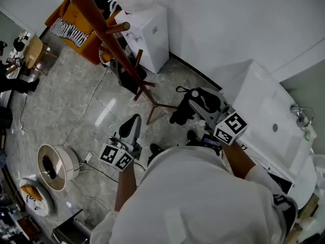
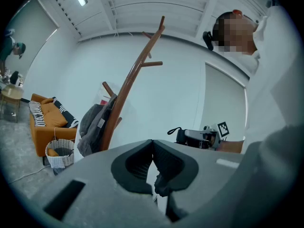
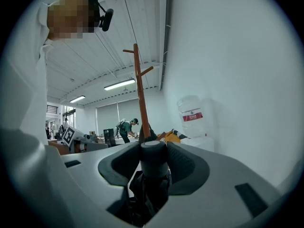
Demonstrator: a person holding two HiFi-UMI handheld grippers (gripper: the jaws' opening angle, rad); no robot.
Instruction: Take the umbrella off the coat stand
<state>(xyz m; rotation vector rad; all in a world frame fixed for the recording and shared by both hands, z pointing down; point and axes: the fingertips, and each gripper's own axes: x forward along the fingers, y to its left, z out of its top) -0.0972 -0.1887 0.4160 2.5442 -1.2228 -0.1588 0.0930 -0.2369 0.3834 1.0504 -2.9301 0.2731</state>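
The wooden coat stand [image 1: 112, 40] rises at the upper left, its feet on the floor; it also shows leaning [image 2: 127, 87] and upright [image 3: 140, 99]. A grey garment [image 2: 92, 123] hangs low on it. The black folded umbrella [image 1: 181, 115] is off the stand, held low near the person's body. My right gripper [image 1: 196, 104] is shut on its round handle [image 3: 153, 161], and the folded canopy hangs below the jaws. From the left gripper view the umbrella's strap [image 2: 174, 129] loops out. My left gripper [image 1: 133, 121] is shut [image 2: 153, 145] with nothing held, beside the right one.
A white water dispenser [image 1: 151, 33] stands against the wall behind the stand. An orange sofa [image 1: 76, 29] is at the far left. A round basket [image 1: 54, 166] and cables lie on the floor. A white counter [image 1: 269, 111] runs along the right.
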